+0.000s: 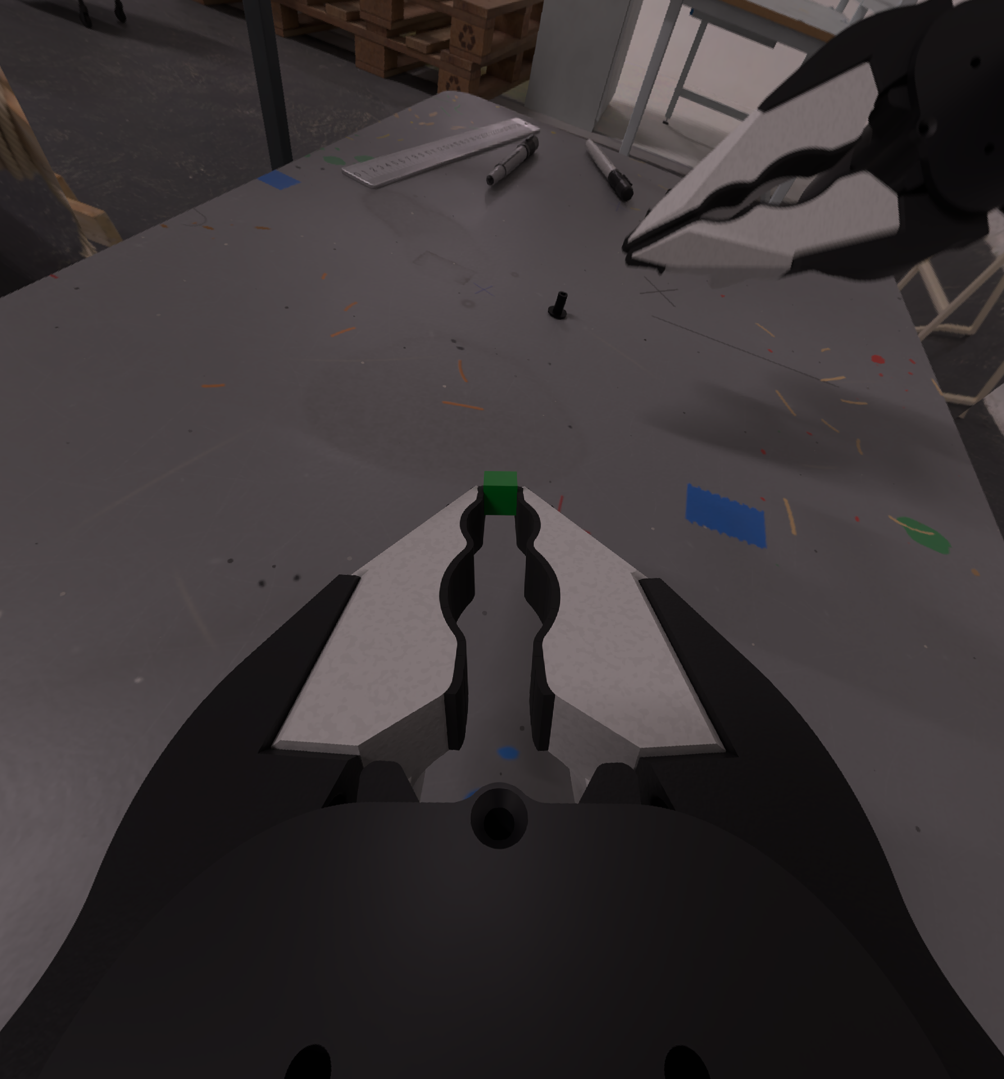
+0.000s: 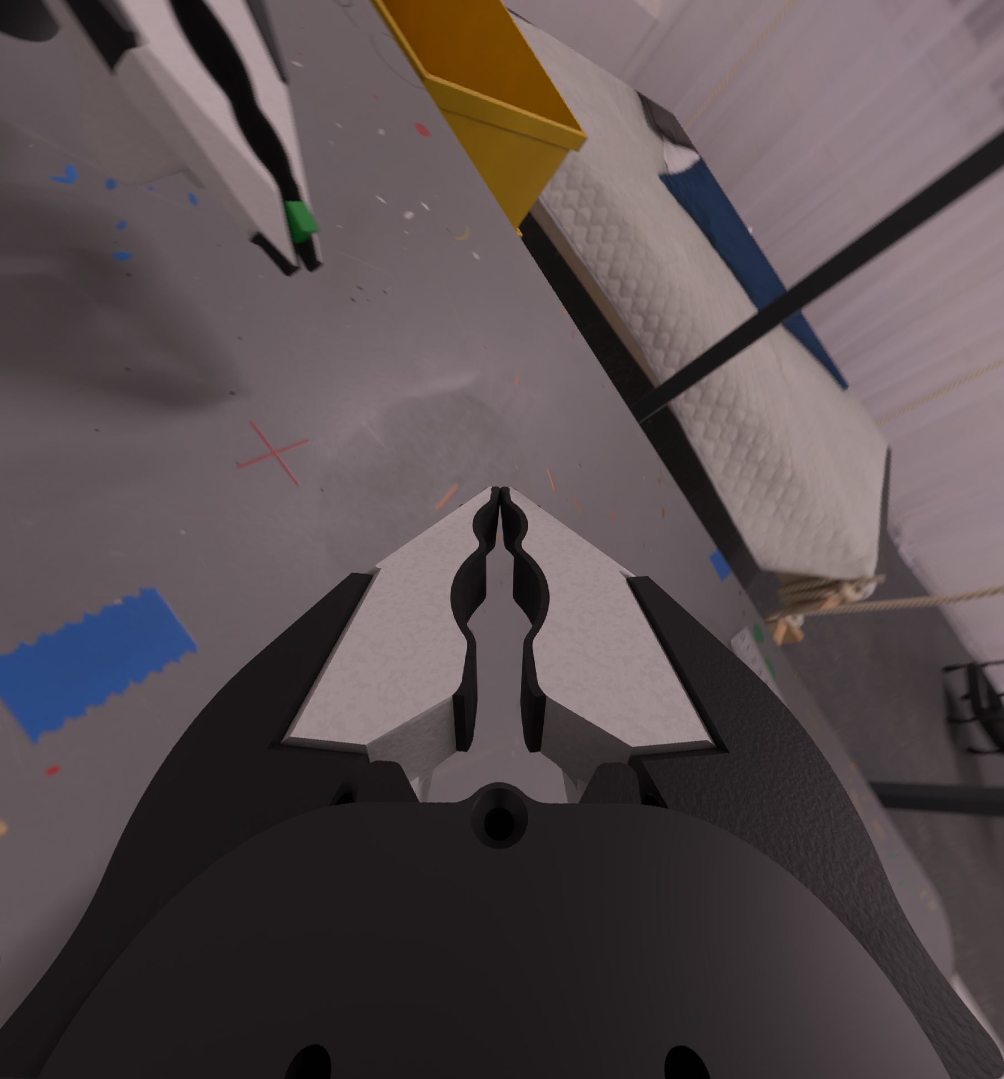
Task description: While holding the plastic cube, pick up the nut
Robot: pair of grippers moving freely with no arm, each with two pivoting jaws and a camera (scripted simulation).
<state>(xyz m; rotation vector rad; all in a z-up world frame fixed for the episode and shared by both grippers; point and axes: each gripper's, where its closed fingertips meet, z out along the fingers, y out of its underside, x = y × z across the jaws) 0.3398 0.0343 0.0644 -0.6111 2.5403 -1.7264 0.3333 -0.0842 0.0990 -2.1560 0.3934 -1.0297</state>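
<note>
My left gripper (image 1: 500, 496) is shut on a small green plastic cube (image 1: 500, 493) at its fingertips, held above the grey table (image 1: 254, 467). The cube also shows in the right wrist view (image 2: 301, 220), pinched in the left gripper (image 2: 300, 257) at the upper left. A small black nut (image 1: 558, 306) stands on the table farther ahead, seen only in the left wrist view. My right gripper (image 2: 499, 493) is shut and empty, above the table. It shows in the left wrist view (image 1: 642, 254) at the upper right, above and to the right of the nut.
A metal ruler (image 1: 441, 153) and two black markers (image 1: 512, 160) (image 1: 609, 170) lie at the table's far end. A yellow bin (image 2: 505, 111) stands near the table edge. Blue tape patches (image 1: 726, 516) (image 2: 88, 660) mark the tabletop. A white mattress (image 2: 721, 362) lies beyond the edge.
</note>
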